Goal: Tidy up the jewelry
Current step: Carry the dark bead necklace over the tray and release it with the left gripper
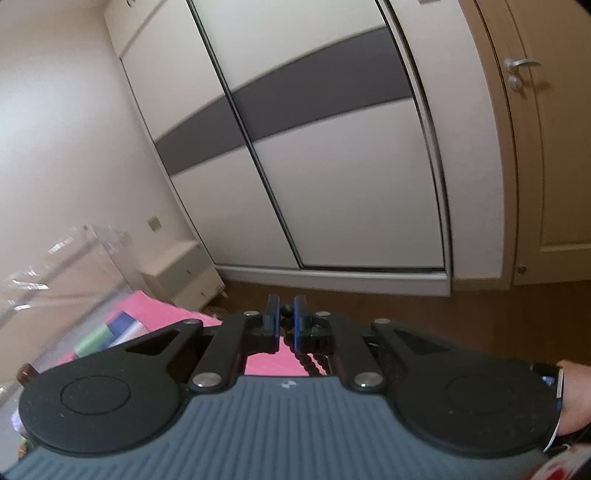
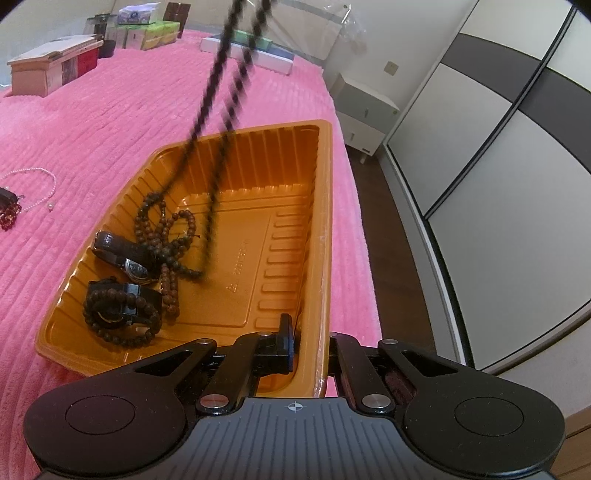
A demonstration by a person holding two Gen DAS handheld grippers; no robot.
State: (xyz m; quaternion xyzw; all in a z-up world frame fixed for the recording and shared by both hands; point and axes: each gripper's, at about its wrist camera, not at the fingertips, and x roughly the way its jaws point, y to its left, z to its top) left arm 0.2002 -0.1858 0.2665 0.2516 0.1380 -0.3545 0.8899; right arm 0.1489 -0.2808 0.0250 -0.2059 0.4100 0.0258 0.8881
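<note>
In the left wrist view my left gripper (image 1: 286,310) is shut on a dark bead necklace (image 1: 306,356), whose strand hangs down below the fingers. Seen from the right wrist, that necklace (image 2: 221,110) dangles blurred from above, its low end inside an orange plastic tray (image 2: 258,240) on a pink blanket (image 2: 110,122). My right gripper (image 2: 308,328) is shut on the tray's near right wall, one finger inside and the other hidden behind the wall. Lying in the tray are brown bead strings (image 2: 170,236), a watch (image 2: 125,258) and a dark bead bracelet (image 2: 118,314).
A pearl strand (image 2: 37,184) and a red bead piece (image 2: 9,216) lie on the blanket left of the tray. A wooden box (image 2: 48,70) and small cartons (image 2: 147,33) stand at the back. A white nightstand (image 2: 364,107) and a sliding wardrobe (image 2: 498,147) are to the right.
</note>
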